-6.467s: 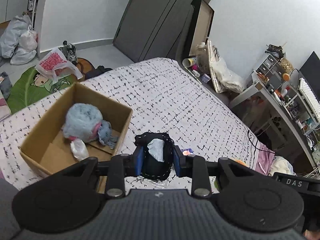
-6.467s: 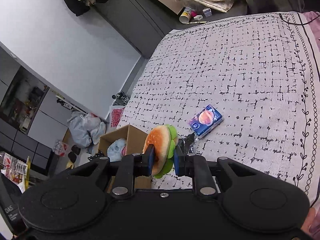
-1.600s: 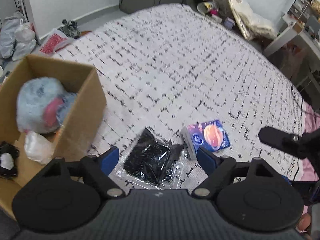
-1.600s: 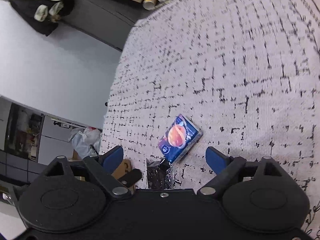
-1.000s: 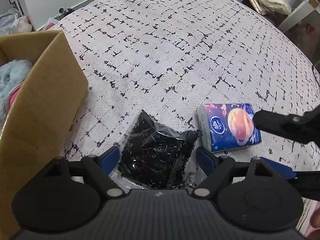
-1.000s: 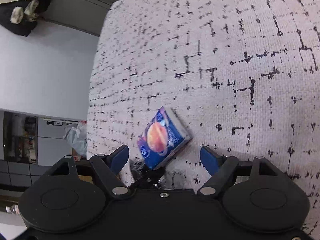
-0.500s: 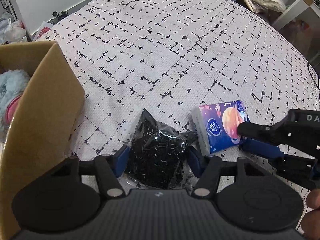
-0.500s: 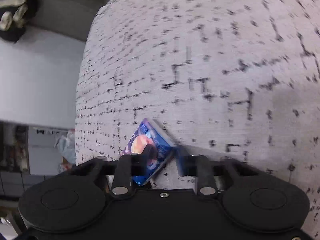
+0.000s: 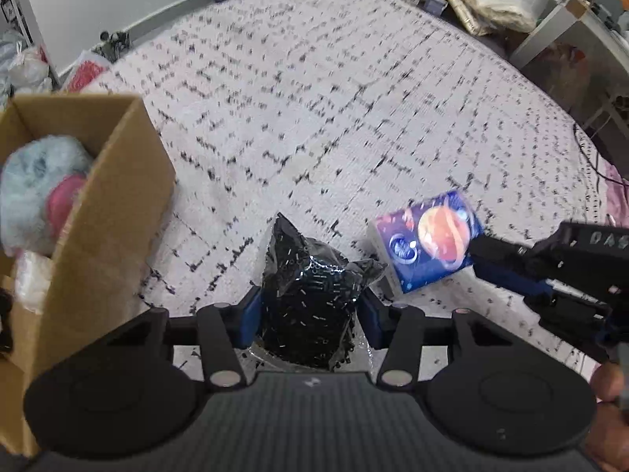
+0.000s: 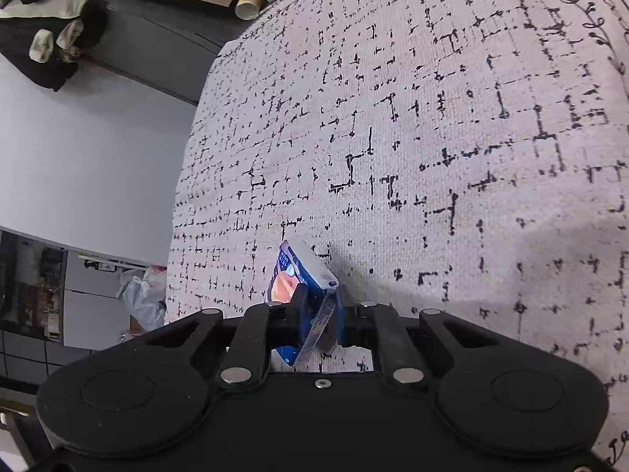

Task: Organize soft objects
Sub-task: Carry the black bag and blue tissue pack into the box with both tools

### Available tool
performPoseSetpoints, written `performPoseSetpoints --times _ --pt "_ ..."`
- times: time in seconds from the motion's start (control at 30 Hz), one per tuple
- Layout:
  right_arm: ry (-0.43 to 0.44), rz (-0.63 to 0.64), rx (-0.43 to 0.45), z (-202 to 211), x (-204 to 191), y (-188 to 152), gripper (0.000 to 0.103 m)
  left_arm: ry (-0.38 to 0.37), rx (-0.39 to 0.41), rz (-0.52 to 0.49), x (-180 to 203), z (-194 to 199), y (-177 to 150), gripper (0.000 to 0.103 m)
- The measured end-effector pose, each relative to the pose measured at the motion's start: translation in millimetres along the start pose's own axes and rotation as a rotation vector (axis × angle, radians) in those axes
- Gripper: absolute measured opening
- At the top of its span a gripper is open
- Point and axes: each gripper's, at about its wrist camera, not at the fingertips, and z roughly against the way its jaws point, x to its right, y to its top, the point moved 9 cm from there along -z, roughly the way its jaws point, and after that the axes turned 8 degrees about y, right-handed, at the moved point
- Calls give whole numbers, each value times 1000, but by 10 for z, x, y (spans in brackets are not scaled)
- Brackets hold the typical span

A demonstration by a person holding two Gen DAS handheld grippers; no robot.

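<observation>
L tool [image 9: 310,316] clamps black bag [image 9: 310,295]; R tool [image 9: 507,265] grips tissue pack [image 9: 426,242].

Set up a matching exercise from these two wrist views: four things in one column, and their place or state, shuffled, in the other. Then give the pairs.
Things
1. black packet
2. tissue pack
3. cardboard box
4. blue plush toy

Places or states
A. stands on the bed at the left
B. clamped in the right gripper
C. lies inside the box
D. clamped in the left gripper

Pairs: 1-D, 2-B, 3-A, 4-C
</observation>
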Motion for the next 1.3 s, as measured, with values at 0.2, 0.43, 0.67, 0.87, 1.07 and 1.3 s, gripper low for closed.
performPoseSetpoints --times 0.2,0.43,0.67,0.87,1.07,1.3 --pt "-14 -1 18 152 84 -2 13 11 47 9 -71 327 135 50" --pt "-54 45 55 432 -23 -140 13 -20 86 7 -195 645 206 49" --pt "-67 91 110 733 -237 -308 13 -61 117 4 -337 855 183 49" --pt "-66 132 159 938 -489 -367 13 -89 137 14 -480 1021 173 49" --pt "-52 153 185 1027 -752 -475 13 -104 163 32 -682 1140 203 49" --pt "-47 177 200 1030 -998 -585 13 -119 175 63 -935 1205 225 49"
